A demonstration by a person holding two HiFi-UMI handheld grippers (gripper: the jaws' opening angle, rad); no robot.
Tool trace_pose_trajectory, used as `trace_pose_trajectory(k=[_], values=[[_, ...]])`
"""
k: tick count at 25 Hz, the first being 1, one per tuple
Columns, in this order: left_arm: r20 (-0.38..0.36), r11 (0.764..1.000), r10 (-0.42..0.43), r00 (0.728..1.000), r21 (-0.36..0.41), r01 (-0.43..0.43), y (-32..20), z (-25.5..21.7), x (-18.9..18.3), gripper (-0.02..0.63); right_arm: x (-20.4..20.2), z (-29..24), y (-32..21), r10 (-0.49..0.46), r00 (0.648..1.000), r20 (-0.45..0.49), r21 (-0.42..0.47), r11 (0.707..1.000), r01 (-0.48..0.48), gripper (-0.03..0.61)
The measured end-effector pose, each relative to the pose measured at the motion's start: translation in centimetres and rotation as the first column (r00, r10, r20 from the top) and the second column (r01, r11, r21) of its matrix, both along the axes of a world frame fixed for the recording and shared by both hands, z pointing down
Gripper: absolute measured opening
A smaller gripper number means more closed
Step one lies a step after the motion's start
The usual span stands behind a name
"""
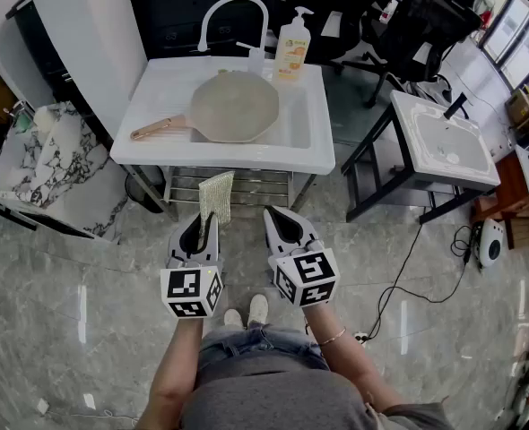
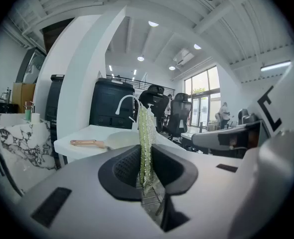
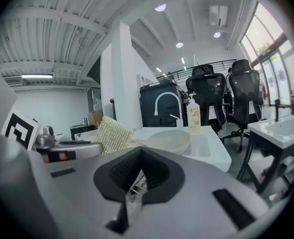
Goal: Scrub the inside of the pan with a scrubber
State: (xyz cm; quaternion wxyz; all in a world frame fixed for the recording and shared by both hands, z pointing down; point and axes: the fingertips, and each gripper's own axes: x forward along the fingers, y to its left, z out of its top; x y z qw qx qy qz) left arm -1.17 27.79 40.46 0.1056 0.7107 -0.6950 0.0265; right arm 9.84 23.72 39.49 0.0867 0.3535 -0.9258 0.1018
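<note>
1. head view: shows the left tool (image 1: 202, 233) clamped on the lower edge of the scrubber (image 1: 216, 197), held upright in front of the sink (image 1: 314, 146), well short of the pan (image 1: 235, 106).
2. shows the right tool (image 1: 285, 227) closed, with nothing between its jaws.
3. finds the pan lying in the sink, handle (image 1: 157, 130) pointing left over the rim, not yet touched.
4. could lose the scrubber: gripped only near one edge, so likely to fold or slip out under hard rubbing.
5. could send the pan sliding or spinning in the sink, since nothing pins it; probably calls for the right tool on the handle.
6. could knock the tap (image 1: 233, 12) or soap bottle (image 1: 292, 47), both just behind the pan, on a long stroke.
7. leaves the marble counter (image 1: 40, 164) on the left and the second sink (image 1: 448, 137) on the right well apart, out of the way.
</note>
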Motion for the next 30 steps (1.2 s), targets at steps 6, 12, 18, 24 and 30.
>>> trace_pose_trajectory(k=[6,12,18,24,30], values=[[0.009,1.000,0.003,1.000,0.012,-0.003,-1.0,-0.2,1.3,0.067,1.4,0.3,-0.6,0.000,1.000,0.009,0.001,1.000,0.000,0.008],[-0.012,1.000,0.007,1.000,-0.003,-0.007,-1.3,0.4,2.5,0.067,2.6,1.0,-1.2,0.001,1.000,0.017,-0.017,1.000,-0.001,0.009],[-0.017,1.000,0.003,1.000,0.013,-0.003,-1.6,-0.3,3.0,0.067,3.7,0.5,-2.4,0.000,0.999,0.037,-0.007,1.000,0.000,0.011],[-0.016,1.000,-0.023,1.000,0.009,0.023,-2.8,-0.7,1.8,0.067,3.9,0.0,-4.1,0.020,0.999,0.049,-0.008,1.000,-0.020,0.011],[-0.041,1.000,-0.020,0.999,-0.012,0.020,-6.2,-0.1,-0.1,0.067,3.0,0.1,-7.2,0.043,0.997,0.061,-0.023,0.999,-0.042,0.011]])
